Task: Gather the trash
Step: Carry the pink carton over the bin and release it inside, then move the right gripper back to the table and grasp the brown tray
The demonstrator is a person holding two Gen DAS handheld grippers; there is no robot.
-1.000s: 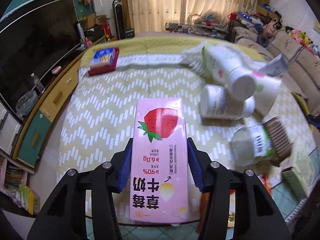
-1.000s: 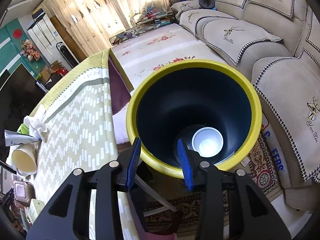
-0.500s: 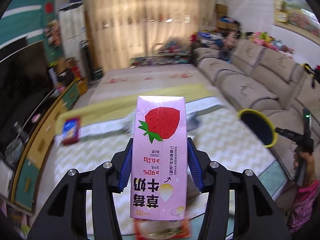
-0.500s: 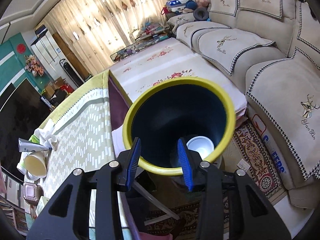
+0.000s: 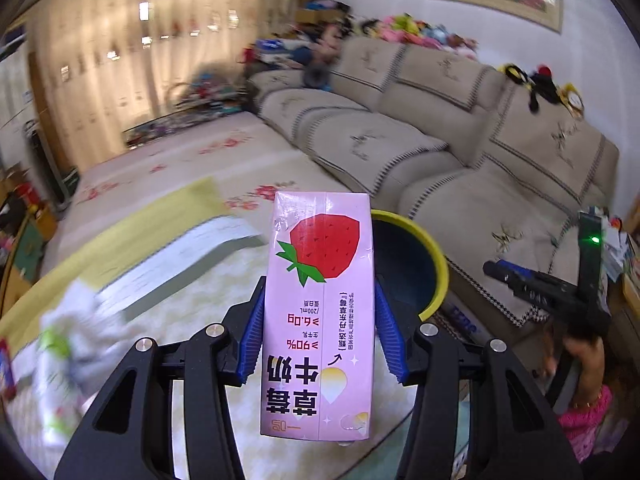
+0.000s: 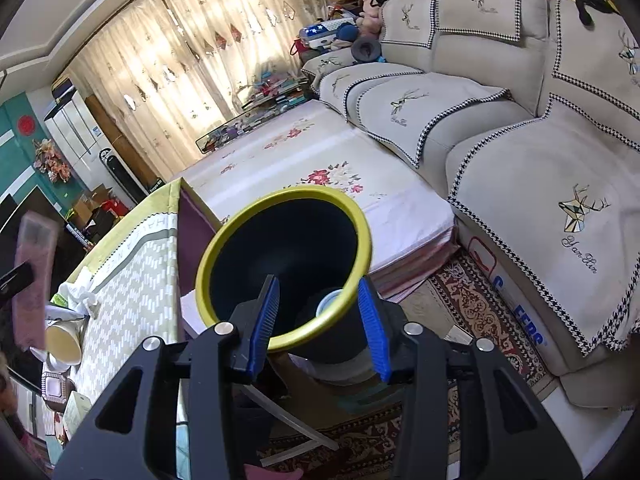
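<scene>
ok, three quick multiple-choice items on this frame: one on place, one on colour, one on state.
1. Where does the bin stand?
A. on the sofa
B. on the floor beside the table
C. on the table

2. What colour is the bin's rim?
A. yellow
B. red
C. white

3. What is the left gripper doing?
A. open and empty
B. clamped on a paper cup
C. clamped on the pink strawberry milk carton

Key: 1 B, the right wrist view shows it on the floor by the table edge. 2 A, a yellow ring tops dark walls. 3 C, both blue pads press the carton's sides.
</scene>
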